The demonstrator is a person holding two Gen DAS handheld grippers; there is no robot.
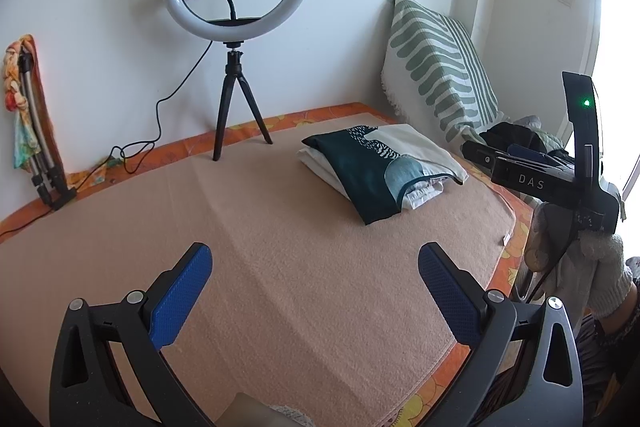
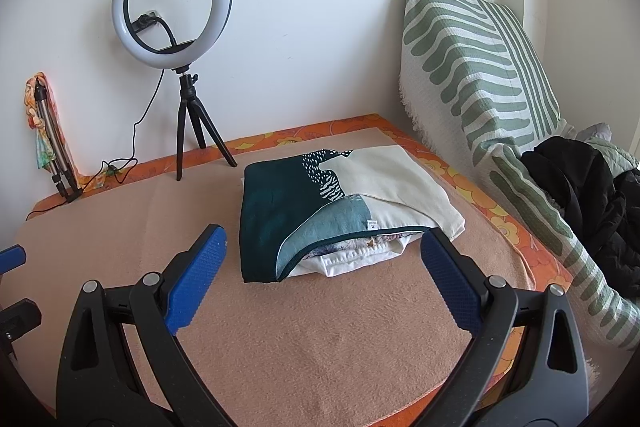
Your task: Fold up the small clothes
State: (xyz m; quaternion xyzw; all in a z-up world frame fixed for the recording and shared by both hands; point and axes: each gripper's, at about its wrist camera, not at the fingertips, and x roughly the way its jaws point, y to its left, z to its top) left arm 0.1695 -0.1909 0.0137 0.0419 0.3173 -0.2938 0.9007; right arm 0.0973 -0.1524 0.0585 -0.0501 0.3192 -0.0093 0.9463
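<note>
My left gripper (image 1: 316,267) and right gripper (image 2: 324,251) both hang spread wide, holding nothing. The folded stack of clothes (image 2: 336,203) sits on the peach blanket (image 2: 320,339), just ahead of my right gripper — folding looks done, unless the dark heap (image 2: 584,195) by the striped cushion (image 2: 472,67) is next.

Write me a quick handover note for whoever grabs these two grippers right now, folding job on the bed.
Left gripper: open, empty, over the peach blanket.
Right gripper: open, empty, just short of the folded pile.
Pile sits on the blanket's far right: teal-and-cream garment on top, white pieces beneath.
Done: that pile looks folded.
Left: dark clothes heaped by the striped cushion may be next; cannot confirm.
</note>
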